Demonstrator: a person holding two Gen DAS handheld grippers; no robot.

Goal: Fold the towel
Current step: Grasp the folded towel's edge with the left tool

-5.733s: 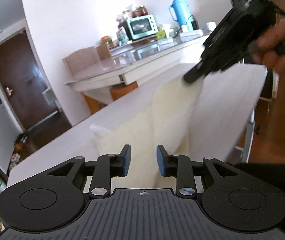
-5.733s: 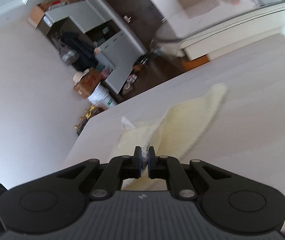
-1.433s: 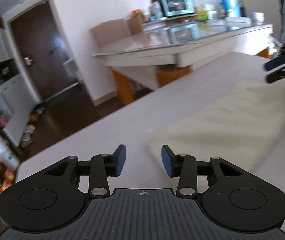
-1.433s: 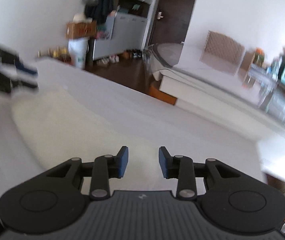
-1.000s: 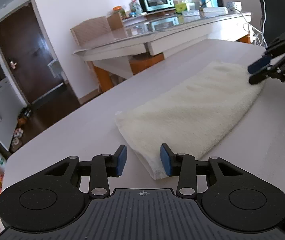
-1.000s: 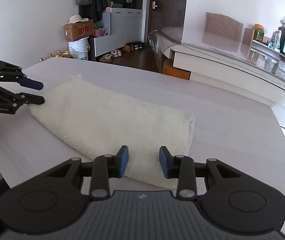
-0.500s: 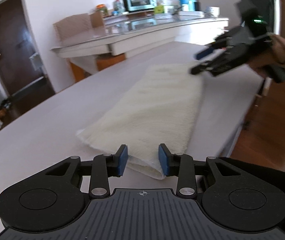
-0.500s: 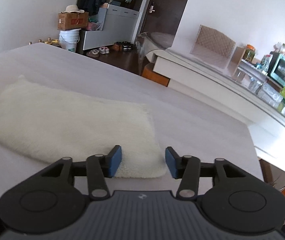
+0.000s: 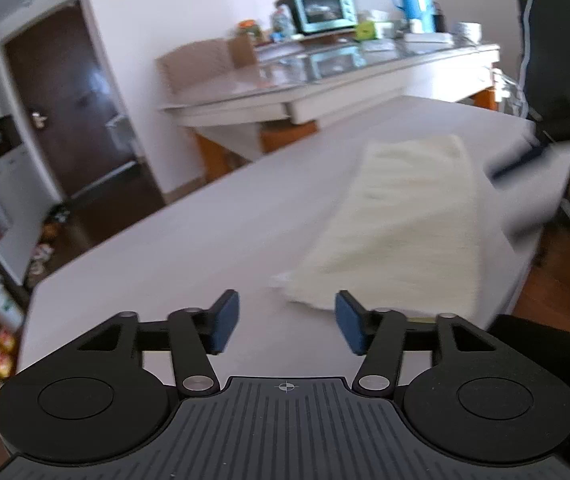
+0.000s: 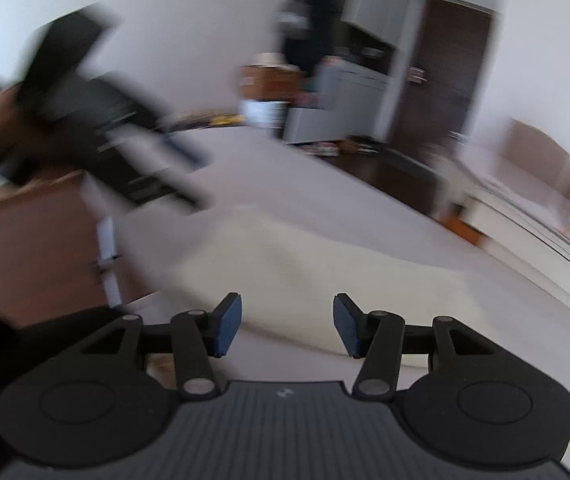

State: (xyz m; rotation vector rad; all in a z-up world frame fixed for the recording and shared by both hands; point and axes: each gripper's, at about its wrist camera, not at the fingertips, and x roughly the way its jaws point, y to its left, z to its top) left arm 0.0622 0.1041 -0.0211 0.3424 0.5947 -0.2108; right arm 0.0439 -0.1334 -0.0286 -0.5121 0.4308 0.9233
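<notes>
While the left gripper (image 9: 287, 322) hangs with its jaws spread wide and empty above the white table (image 9: 189, 240), the cream towel (image 9: 405, 232) lies folded into a long strip just ahead and to its right. Farther right, the right gripper (image 10: 287, 322) is likewise spread and empty, poised over the strip's other end.

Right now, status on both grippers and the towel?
Left gripper open, empty. Right gripper open, empty. Towel flat on table, folded lengthwise. Nothing in the way.
</notes>
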